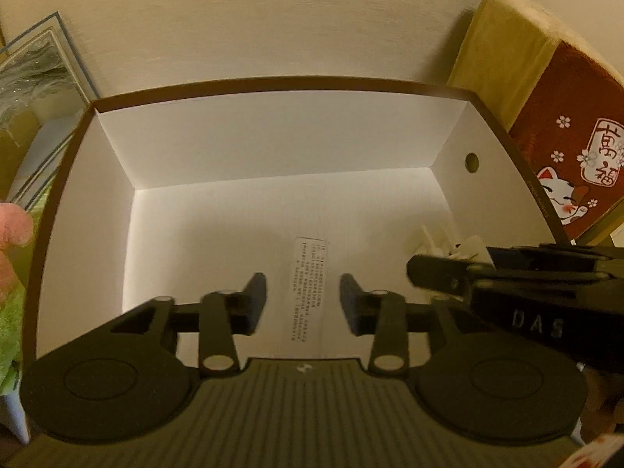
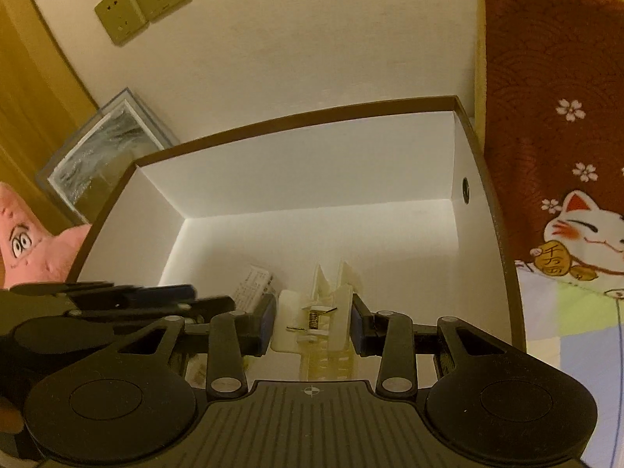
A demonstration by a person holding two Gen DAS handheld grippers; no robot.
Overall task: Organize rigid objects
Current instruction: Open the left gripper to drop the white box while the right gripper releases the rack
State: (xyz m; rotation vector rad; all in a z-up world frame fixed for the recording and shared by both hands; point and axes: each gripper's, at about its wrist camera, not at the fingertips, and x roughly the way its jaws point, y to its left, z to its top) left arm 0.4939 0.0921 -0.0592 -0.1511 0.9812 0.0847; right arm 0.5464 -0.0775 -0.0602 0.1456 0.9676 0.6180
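An open white cardboard box with a brown rim stands against the wall; it also shows in the right wrist view. My left gripper is open and empty, hovering over the box floor above a printed label. My right gripper is inside the box near its right wall, with a white spring clip between its pads; the right pad touches the clip, and a gap shows at the left pad. The clip shows partly behind the right gripper in the left wrist view.
A red cushion with a lucky cat leans right of the box, also in the right wrist view. A framed picture and a pink plush sit to the left. Wall sockets are above.
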